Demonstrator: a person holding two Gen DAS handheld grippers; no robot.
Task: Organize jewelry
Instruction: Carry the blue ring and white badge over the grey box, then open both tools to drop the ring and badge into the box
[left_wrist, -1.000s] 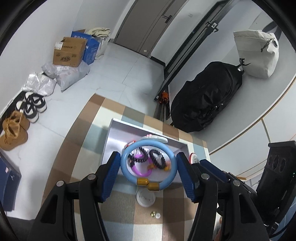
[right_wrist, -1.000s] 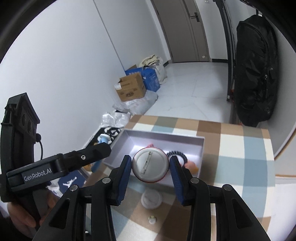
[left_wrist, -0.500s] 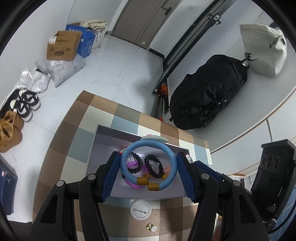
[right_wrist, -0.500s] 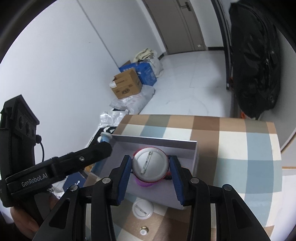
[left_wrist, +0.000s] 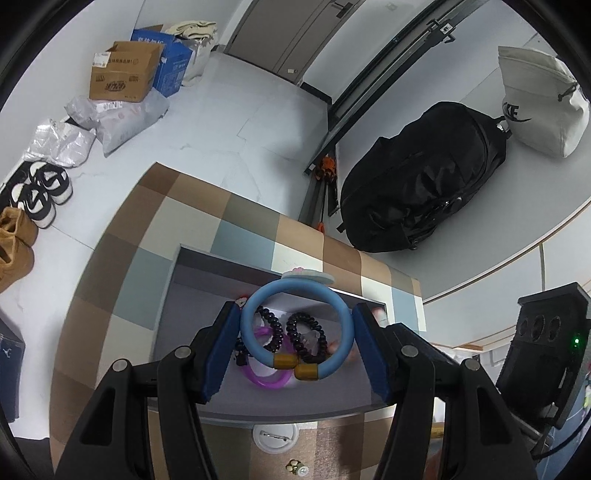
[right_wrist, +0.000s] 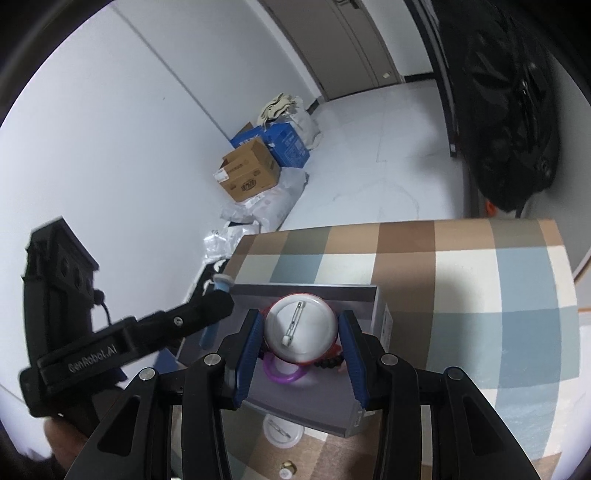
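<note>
Grippers from both hands hang over a shallow grey rectangular box (left_wrist: 207, 373) that sits on a table covered with a brown, blue and cream checked cloth (left_wrist: 173, 229). The left gripper (left_wrist: 295, 332), black with blue pads, is about half open and clamps a light blue ring bracelet with two gold-coloured end caps (left_wrist: 334, 301) between its pads, holding it upright above the middle of the box. Seen through and below the ring, inside the box, lie black beaded spiral hair ties (left_wrist: 308, 332) and a translucent purple bangle (left_wrist: 267, 380). A pale round piece (left_wrist: 308, 274) shows just past the top of the ring, by the far wall of the box. The right gripper (right_wrist: 301, 332), also blue-padded, is closed partway on a round white pin badge with a red rim (right_wrist: 301, 330), its metal pin side facing the camera, held above the box's interior. In that view the purple bangle (right_wrist: 282, 374) lies in the box beneath the badge, and the left gripper (right_wrist: 216, 301) reaches in over the box's left end. Just outside the near wall of the box, on the cloth, rests a second white pin badge (left_wrist: 275, 437), pin side up, and nearer still a small gold and white stud (left_wrist: 297, 469). A black backpack (left_wrist: 421, 177) lies beyond the table's far right corner.
</note>
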